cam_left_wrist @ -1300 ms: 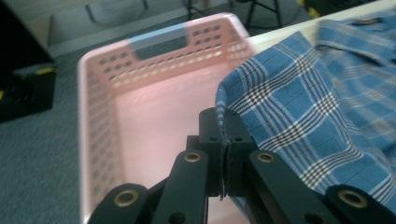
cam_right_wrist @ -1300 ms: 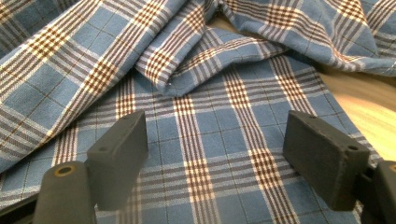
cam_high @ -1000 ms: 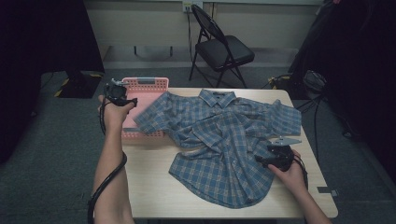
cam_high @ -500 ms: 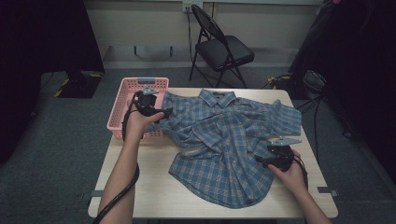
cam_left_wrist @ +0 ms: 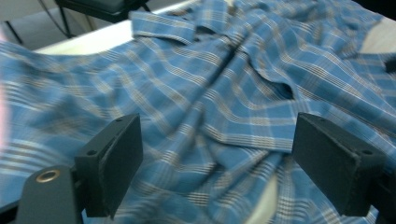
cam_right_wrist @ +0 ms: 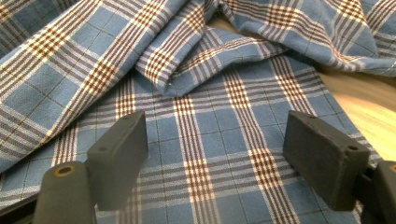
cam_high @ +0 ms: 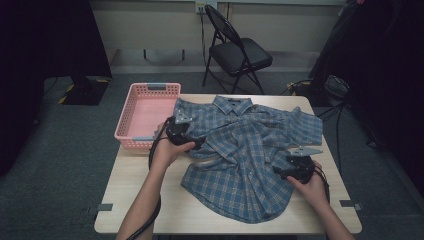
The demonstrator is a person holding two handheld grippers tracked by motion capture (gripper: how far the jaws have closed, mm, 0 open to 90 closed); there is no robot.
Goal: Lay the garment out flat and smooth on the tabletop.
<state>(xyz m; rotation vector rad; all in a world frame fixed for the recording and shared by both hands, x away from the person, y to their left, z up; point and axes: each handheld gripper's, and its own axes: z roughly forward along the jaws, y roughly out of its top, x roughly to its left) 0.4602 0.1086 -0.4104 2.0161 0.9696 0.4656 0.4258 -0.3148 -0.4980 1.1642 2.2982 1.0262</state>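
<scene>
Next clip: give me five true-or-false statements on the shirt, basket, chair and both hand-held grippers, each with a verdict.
1. The shirt lies crumpled on the table. True.
2. The pink basket holds folded clothes. False: nothing is in it.
3. The left hand-held gripper is clamped on the collar. False: its jaws stand open over the cloth.
4. The right hand-held gripper is open over the shirt. True.
5. A chair lies tipped over behind the table. False: it stands upright.
</scene>
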